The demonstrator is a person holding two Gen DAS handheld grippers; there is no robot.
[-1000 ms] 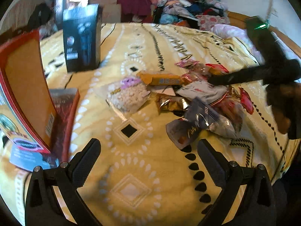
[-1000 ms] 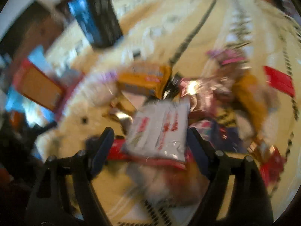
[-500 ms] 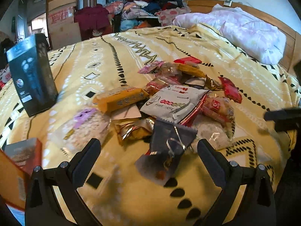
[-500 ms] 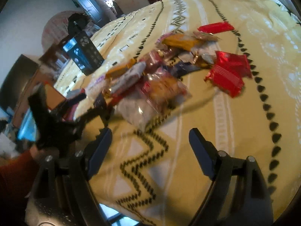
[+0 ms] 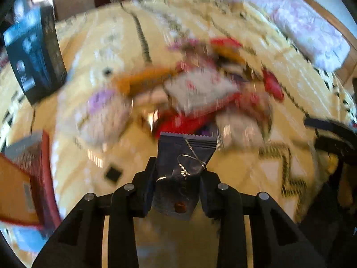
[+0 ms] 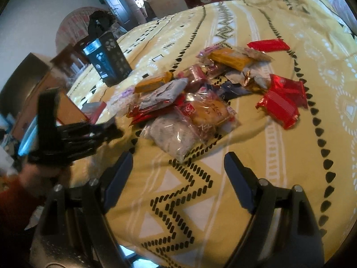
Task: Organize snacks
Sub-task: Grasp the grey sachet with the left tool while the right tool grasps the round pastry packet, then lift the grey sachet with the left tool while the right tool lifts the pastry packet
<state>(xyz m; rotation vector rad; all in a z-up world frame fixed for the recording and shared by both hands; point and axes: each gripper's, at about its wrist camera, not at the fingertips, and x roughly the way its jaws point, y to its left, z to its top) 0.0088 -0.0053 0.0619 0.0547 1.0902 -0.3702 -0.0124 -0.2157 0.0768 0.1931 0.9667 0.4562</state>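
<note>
Pinching a dark packet [image 5: 186, 169] by its lower half, the left gripper [image 5: 176, 176] has just closed; light, crinkly foil may slip. Just beyond lies the snack pile [image 6: 200, 102]. The right gripper [image 6: 176, 167] gapes empty before the pile.

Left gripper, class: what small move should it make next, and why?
Probably lift clear of the heap. The left gripper has just been closing and is now shut on the dark snack packet, while the snack pile lies close ahead on the bedspread.
</note>
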